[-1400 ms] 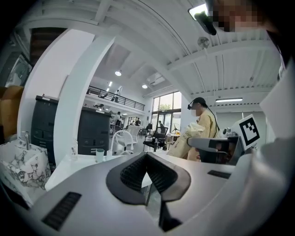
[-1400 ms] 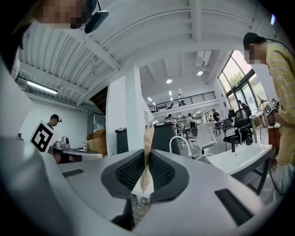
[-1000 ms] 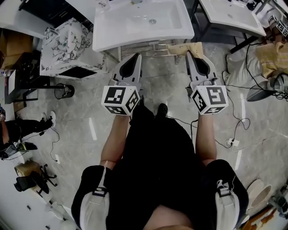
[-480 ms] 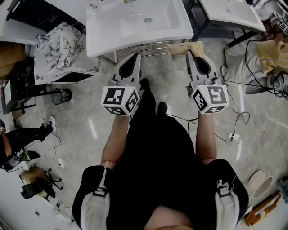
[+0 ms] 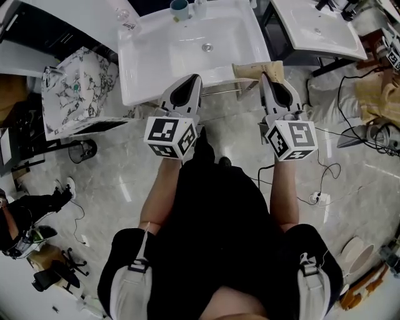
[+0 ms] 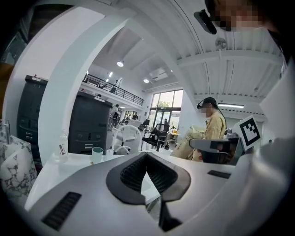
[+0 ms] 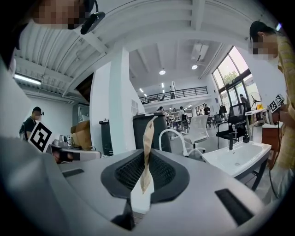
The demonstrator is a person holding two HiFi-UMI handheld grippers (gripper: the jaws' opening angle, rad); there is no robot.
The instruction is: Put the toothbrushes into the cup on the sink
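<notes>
The white sink [image 5: 150, 62] fills the top middle of the head view. A teal cup [image 5: 179, 9] stands on its back rim, and shows small and far off as the cup [image 6: 97, 154] in the left gripper view. My left gripper [image 5: 194, 79] hovers over the sink's front edge, shut with nothing between its jaws; its pads meet in the left gripper [image 6: 146, 160] view. My right gripper [image 5: 265, 76] is just off the sink's front right corner, shut on a flat brown paper packet [image 5: 255, 67]. That packet [image 7: 147, 147] stands pinched upright between the pads. No bare toothbrush shows.
A second sink [image 5: 319, 25] stands at the upper right. A marble-patterned box [image 5: 78, 87] and a black bin [image 5: 84, 150] sit left of the sink. Cables [image 5: 325, 181] trail on the floor at right. A clear bottle [image 6: 62, 147] is beside the cup. A person in yellow [image 6: 213, 126] stands beyond.
The sink has drawn closer and lower in the head view, and the cup has come into sight. Both grippers now reach its front edge, the right still gripping the packet.
</notes>
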